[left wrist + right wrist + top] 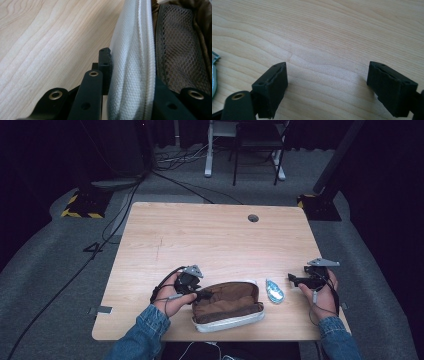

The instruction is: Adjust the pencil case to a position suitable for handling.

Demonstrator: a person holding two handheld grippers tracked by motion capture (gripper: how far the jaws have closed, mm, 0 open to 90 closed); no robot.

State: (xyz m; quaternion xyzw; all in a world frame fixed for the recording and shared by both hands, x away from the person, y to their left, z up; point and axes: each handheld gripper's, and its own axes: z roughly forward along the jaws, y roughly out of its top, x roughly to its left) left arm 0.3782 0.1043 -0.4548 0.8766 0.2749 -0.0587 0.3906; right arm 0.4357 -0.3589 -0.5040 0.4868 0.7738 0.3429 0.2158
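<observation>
— As the left gripper (201,294) sits at the pouch (227,304), what do its jaws hold?
— Jaws clamped on the pouch's white mesh rim, near counter (210,240) front.
— Right gripper (292,279)?
— Jaws wide apart, holding nothing, over bare counter beside a small bluish packet (274,291).

We find no brand, label or printed word that can be read. The one legible mark is what looks like a dark figure "4" (93,249) on the grey floor (45,270) to the left of the table (210,235).
</observation>
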